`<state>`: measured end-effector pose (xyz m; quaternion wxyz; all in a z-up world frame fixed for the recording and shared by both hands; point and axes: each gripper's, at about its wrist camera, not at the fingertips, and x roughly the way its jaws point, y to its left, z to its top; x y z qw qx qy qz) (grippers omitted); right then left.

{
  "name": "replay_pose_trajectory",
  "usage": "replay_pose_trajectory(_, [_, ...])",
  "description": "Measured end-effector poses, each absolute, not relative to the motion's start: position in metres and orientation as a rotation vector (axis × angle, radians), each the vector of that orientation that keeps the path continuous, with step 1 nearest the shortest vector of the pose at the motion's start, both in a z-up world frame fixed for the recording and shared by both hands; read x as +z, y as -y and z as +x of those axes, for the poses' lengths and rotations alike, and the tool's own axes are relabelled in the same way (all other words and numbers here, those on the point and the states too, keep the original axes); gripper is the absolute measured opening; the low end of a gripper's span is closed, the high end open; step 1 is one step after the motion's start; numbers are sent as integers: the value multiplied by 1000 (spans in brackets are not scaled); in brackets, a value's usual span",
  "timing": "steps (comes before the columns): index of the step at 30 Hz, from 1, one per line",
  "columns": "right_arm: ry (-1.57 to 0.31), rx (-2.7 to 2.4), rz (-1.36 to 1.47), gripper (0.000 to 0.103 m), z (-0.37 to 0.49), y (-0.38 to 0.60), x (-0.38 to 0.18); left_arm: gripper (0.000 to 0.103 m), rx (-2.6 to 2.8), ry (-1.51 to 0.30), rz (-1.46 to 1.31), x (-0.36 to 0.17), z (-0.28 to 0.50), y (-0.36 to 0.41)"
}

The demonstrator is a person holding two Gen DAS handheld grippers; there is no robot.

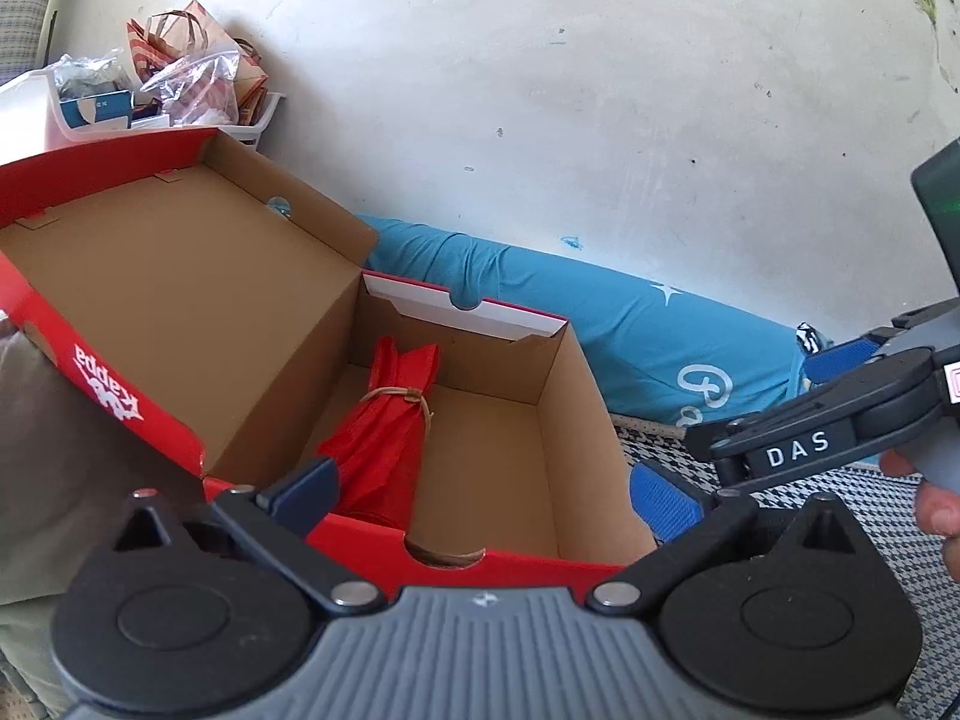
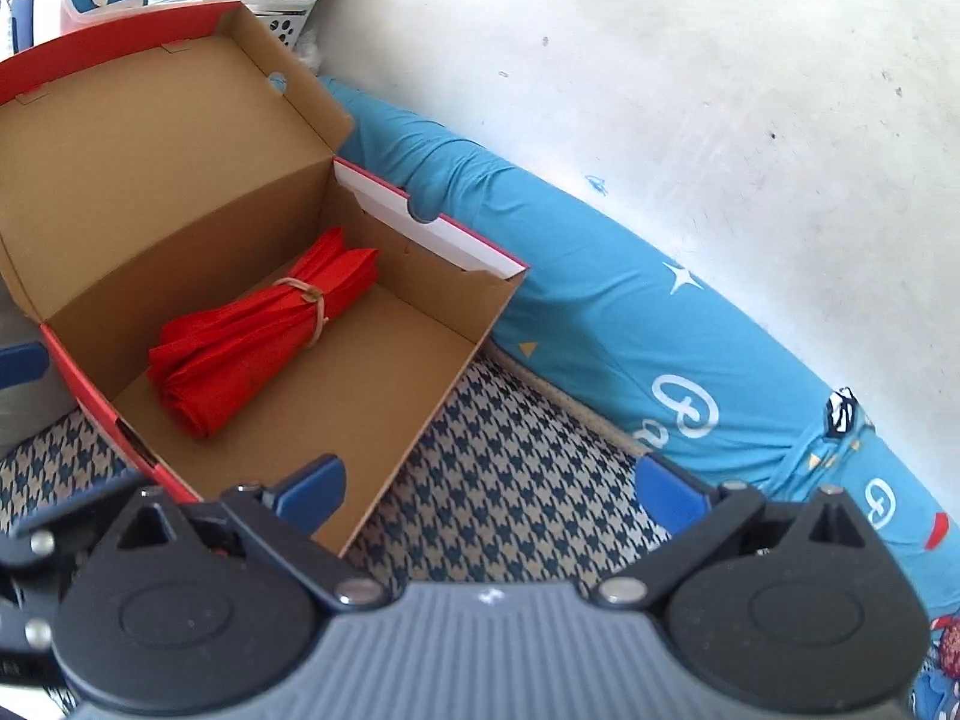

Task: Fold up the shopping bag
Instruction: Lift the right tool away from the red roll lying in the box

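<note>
Red plastic shopping bag point(image 2: 258, 339), folded & rubber-banded, lies along hinge-side wall of open red cardboard shoebox point(image 2: 420, 360); left gripper point(image 1: 486, 495) & right gripper point(image 2: 489, 489) fingers wide apart, holding nothing; risk: snagging band, bundle springs loose

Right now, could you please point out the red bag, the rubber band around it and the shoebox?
red bag point(image 2: 240, 354): right wrist view, middle of the folded bundle.
rubber band point(image 2: 315, 312): right wrist view, on the band where it crosses the bundle.
shoebox point(image 2: 408, 360): right wrist view, bare cardboard floor.
</note>
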<state>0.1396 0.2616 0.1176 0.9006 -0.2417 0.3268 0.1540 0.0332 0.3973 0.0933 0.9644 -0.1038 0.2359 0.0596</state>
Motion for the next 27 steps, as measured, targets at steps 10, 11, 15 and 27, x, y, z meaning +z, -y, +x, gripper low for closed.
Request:
replay_pose_trajectory(10, [-646,308,-365,103,131,-239,113,103,269,-528,-92,88,43,-394])
replay_pose_trajectory(11, [-646,307,-355,103,131,-238,112,103,275,-526,-84,88,44,-393])
replay_pose_trajectory(15, [-676,348,-278,103,134,-230,107,103,272,-526,-92,86,46,-396])
replay_pose_trajectory(27, [-736,411,-44,103,136,-209,91,103,246,-526,-19,83,49,-388])
